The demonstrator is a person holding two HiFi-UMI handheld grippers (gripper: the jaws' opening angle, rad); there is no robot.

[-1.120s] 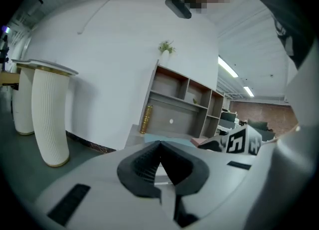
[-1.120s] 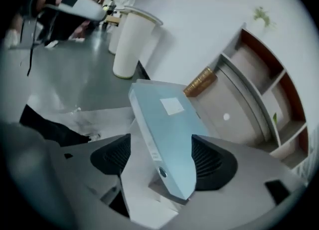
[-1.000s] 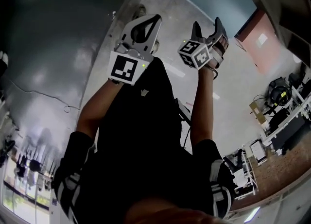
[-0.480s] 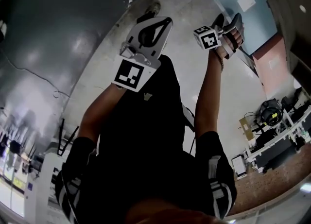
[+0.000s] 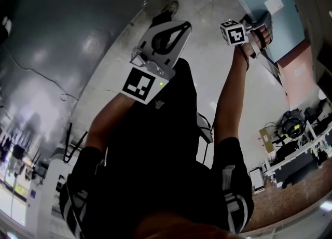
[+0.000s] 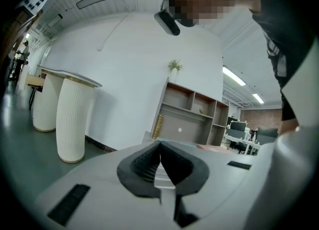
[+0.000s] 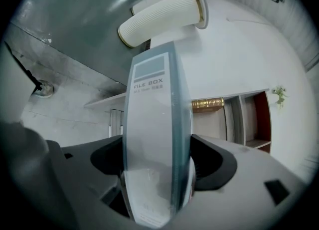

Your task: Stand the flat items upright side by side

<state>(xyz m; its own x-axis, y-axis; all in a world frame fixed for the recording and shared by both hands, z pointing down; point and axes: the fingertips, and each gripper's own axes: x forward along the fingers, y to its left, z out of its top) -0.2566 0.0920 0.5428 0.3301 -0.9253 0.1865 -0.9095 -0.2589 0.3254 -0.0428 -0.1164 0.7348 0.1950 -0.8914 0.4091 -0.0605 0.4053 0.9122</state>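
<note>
A translucent blue-grey file box (image 7: 157, 124) labelled "FILE BOX" stands edge-on between the jaws of my right gripper (image 7: 159, 161), whose dark pads (image 7: 214, 161) press on both of its sides. In the head view that right gripper (image 5: 254, 25) is held out far from the body at the top right, with its marker cube (image 5: 233, 31) showing. My left gripper (image 5: 181, 25) is held out at the top centre. Its jaws (image 6: 160, 144) meet with nothing between them. No other flat items show.
A white fluted pedestal table (image 6: 70, 119) stands to the left by a white wall. An open shelf unit (image 6: 192, 116) with a small plant on top stands ahead. Desks with equipment (image 5: 295, 144) line the right side of the floor. A cable (image 5: 36, 72) lies on the floor.
The right gripper has moved farther out and to the right in the head view. The left gripper has drifted slightly right and stays shut.
</note>
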